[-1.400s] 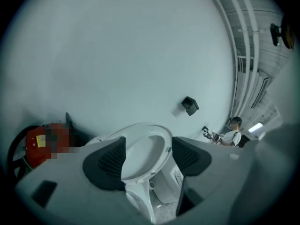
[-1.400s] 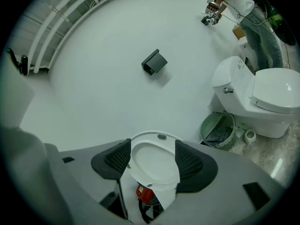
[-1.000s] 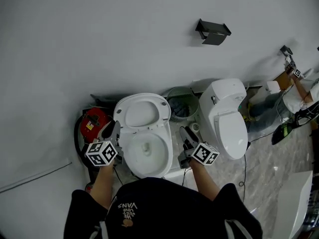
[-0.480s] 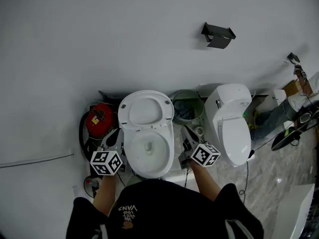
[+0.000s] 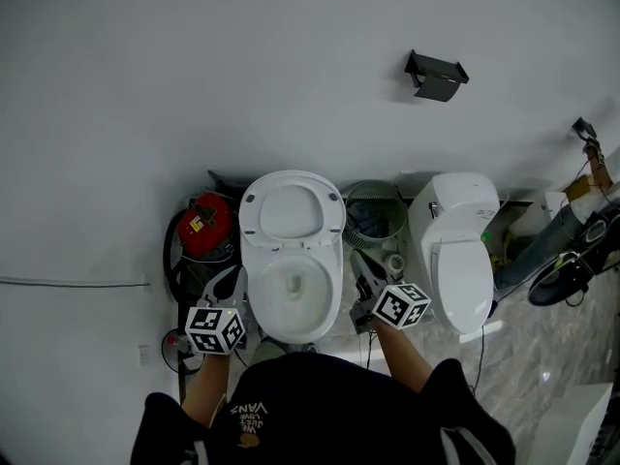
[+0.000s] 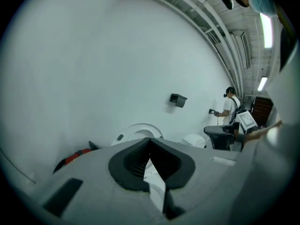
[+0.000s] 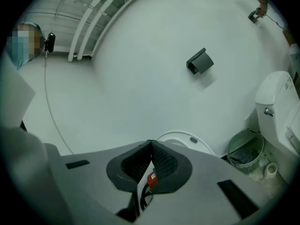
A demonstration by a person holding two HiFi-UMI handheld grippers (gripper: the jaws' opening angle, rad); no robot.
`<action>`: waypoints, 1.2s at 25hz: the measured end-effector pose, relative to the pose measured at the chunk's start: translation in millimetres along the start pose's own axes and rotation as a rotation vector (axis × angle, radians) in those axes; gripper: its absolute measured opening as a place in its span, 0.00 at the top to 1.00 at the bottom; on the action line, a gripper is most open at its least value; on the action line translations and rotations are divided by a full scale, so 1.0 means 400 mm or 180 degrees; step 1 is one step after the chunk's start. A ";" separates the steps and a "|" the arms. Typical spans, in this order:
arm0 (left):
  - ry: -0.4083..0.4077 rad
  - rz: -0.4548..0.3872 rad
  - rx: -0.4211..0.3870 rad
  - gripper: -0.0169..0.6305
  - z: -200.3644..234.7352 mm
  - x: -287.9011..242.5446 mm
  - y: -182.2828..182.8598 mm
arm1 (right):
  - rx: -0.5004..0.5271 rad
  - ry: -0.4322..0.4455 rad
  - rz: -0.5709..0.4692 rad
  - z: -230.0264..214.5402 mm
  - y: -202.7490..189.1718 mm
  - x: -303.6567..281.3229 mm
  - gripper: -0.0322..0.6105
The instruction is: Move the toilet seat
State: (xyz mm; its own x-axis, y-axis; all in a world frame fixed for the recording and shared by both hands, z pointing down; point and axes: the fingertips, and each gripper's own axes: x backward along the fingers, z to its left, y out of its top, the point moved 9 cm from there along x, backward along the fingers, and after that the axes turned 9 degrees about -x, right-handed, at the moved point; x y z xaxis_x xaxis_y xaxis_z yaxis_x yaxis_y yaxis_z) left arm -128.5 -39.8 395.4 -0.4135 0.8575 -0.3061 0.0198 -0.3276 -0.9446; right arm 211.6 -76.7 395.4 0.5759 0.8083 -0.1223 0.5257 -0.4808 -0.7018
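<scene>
White wall (image 5: 242, 66) far behind toilet (image 5: 332, 294), seat (image 5: 291, 211) up; left gripper (image 5: 231, 277) and right gripper (image 5: 361, 263) flanking bowl, both closed, empty.

Centre frame, the toilet seat (image 5: 250, 219) is glossy, smooth white; the basket (image 5: 374, 211) right of it green plastic mesh; the floor (image 5: 542, 356), lower right, polished marbled stone; the wall (image 5: 242, 66) matt.
</scene>
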 end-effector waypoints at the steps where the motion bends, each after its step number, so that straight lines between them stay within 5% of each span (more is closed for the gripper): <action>1: 0.0032 0.0042 -0.0048 0.97 -0.008 0.007 -0.002 | 0.0064 0.0014 0.0041 0.005 -0.001 0.005 0.95; 15: -0.0072 0.0191 -0.0443 0.97 -0.143 0.070 -0.052 | 0.0352 0.0004 0.0241 0.014 -0.056 0.133 0.95; 30: 0.0109 0.0298 -0.0372 0.97 -0.193 0.170 -0.143 | 0.0431 0.0019 0.0441 0.025 -0.141 0.198 0.95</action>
State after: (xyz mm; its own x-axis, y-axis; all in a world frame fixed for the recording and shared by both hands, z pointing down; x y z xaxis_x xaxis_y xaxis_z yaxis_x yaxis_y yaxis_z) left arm -87.5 67.8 419.4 -0.3736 0.8391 -0.3954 0.1633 -0.3601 -0.9185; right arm 221.3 17.9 418.2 0.6408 0.7353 -0.2206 0.3523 -0.5370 -0.7665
